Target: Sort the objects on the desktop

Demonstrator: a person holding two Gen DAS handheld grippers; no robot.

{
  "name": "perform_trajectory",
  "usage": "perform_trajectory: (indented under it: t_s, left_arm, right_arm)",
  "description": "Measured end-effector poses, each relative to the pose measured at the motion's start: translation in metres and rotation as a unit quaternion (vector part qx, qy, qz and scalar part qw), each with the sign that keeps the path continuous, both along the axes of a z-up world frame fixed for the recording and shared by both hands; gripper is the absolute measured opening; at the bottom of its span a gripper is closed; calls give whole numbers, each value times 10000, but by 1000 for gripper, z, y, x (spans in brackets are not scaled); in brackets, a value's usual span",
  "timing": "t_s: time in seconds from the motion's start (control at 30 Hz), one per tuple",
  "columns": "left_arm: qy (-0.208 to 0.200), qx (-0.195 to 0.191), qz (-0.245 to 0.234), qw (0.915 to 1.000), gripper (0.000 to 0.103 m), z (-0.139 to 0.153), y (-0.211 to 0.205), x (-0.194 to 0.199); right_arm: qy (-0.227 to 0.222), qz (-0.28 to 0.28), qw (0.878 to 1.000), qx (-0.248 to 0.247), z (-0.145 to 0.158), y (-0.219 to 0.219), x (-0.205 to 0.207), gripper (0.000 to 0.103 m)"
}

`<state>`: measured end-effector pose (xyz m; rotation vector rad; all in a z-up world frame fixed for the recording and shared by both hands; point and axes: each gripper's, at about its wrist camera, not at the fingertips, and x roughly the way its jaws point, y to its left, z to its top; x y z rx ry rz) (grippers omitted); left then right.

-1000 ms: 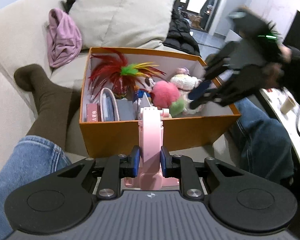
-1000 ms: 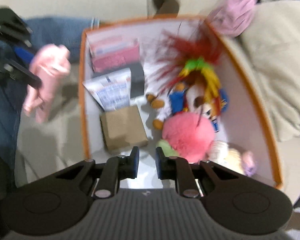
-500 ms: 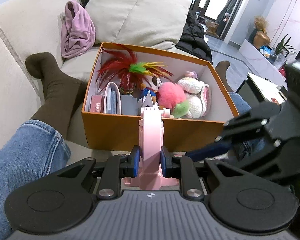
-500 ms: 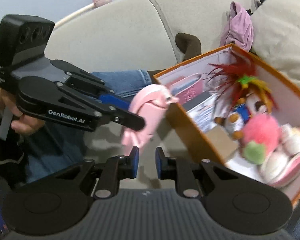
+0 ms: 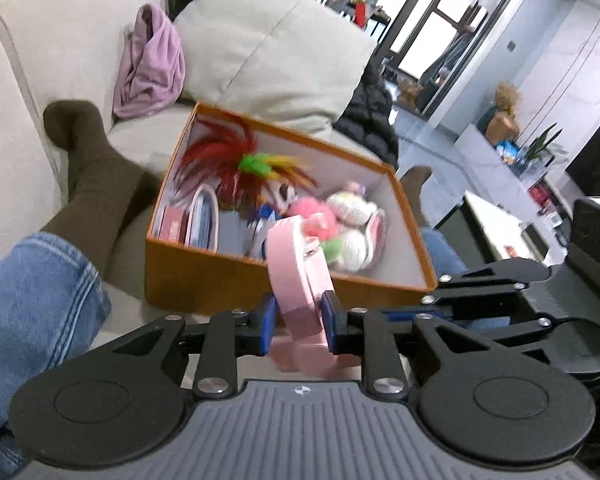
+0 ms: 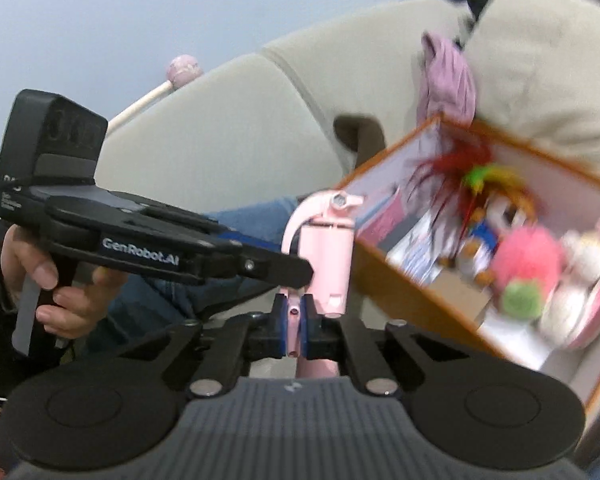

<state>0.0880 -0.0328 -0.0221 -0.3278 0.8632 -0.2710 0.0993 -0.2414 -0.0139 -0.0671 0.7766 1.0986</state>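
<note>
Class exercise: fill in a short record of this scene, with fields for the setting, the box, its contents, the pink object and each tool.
Setting: beige sofa; a person's leg in jeans beside the box
Box: orange box, open, on the sofa seat
Contents: red feather toy, pink pompom, white knitted toy, flat packets
Pink object: outside the box, before its near wall, gripped by both tools
Left tool: jaws opening, pink object between them
Right tool: shut on a thin lower part of the pink object

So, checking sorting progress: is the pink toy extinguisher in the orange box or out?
Out. Both tongs hold the pink toy extinguisher in front of the orange box, outside its wall.
</note>
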Motion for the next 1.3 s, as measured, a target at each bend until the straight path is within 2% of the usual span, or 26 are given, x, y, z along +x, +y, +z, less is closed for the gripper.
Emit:
perform_trajectory:
  t_s: [0.07,0.1,0.13,0.17,0.23,0.37,0.47,0.63,0.8,1.0,1.07,1.23,1.3]
  left_arm:
    - [-175,-92,2,9998,34,10,3,1]
    - [-295,-89,37,9995,45,15,5,0]
    - [-437,-81,103,9990,64,21,7,-1]
    - [-613,-101,186,9979,68,27,11,-4]
    - [-804,-141,313,9962,68,32,18,-8]
    - [-614,-85,458,9970,68,23,25,-7]
    - [-339,-59,428,9985,68,10,27,-5]
    - [-126,38,471,9988,68,-4,34,-7]
    - [34,18,561,9984,68,-15,42,-5]
    - [127,23,555,9984,68,-23,45,-2]
    - [149,18,571,9983,68,-25,47,-2]
    - [183,21,587,9981,68,-27,48,-1]
    - [182,19,578,9982,68,-27,48,0]
  right_arm:
    - [-254,39,9996,-144,16,2,2,6]
    - [-417,38,9988,-244,24,2,1,6]
    - [-643,62,9972,-371,33,2,1,6]
    - [-878,63,9949,-490,42,2,2,6]
    - [-1283,75,9892,-706,57,2,10,6]
    - [-1726,309,9768,-1231,66,11,39,6]
    - [-1828,657,9654,-1739,49,22,60,6]
    - [-1916,1298,9394,-2530,5,41,79,6]
    - [-1932,1827,9160,-3003,-24,50,88,6]
    - [-2278,2302,8775,-3536,-47,64,93,6]
    - [-2269,2424,8740,-3547,-50,65,93,6]
    - [-1927,2627,8776,-3516,-47,63,97,6]
    - [-1905,2546,8795,-3541,-49,62,98,6]
